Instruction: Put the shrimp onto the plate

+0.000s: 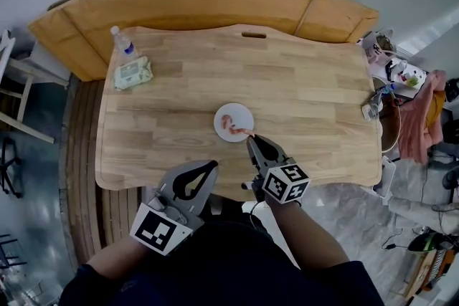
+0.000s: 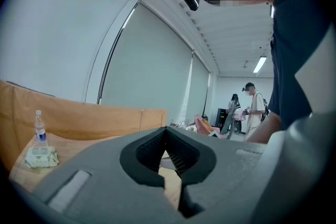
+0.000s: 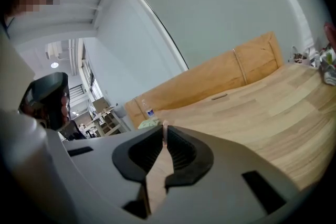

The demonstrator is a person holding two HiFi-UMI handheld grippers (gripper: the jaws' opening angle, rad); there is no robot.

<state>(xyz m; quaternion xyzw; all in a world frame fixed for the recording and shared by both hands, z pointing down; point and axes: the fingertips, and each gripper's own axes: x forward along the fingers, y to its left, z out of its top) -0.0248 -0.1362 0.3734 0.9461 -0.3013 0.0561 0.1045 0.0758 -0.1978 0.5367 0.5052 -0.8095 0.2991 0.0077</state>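
Note:
A small white plate lies near the middle of the wooden table. One pink shrimp lies curled on it. My right gripper reaches the plate's near right rim and is shut on a second shrimp, which hangs over that rim. In the right gripper view only a thin pink sliver of that shrimp shows between the closed tips. My left gripper hovers at the table's front edge, left of the plate, with its tips together and nothing between them.
A water bottle and a pack of wipes sit at the table's far left corner. A wooden bench wraps the far side. Clutter and cloth crowd the floor at the right. People stand far off.

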